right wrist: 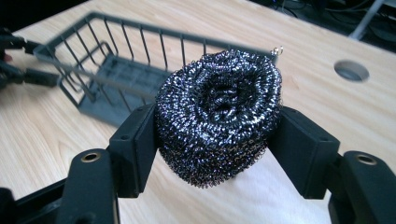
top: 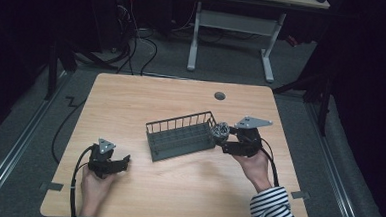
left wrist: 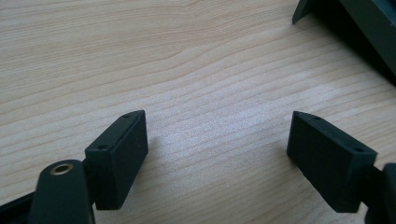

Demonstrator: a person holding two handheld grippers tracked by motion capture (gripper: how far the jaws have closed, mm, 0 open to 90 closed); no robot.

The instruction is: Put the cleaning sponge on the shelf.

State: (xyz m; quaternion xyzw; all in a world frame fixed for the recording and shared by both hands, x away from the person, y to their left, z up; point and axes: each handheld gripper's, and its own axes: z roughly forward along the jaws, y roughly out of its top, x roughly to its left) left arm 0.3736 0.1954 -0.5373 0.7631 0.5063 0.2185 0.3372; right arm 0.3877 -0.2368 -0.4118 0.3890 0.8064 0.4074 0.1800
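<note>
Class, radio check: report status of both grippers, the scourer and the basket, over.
Right gripper shut on steel scourer, held beside the wire basket, at its right end. Left gripper open, empty, low over the table. Basket empty, nothing blocking.

The table (top: 177,188) has a pale, matt wood-grain top. The steel-wool scourer (right wrist: 219,116) is coiled metal wire, glinting and rough. The basket (top: 179,135) looks like grey, matt coated wire. The right gripper (right wrist: 215,140) and left gripper (left wrist: 217,158) have smooth, matt black plastic-looking jaws.
</note>
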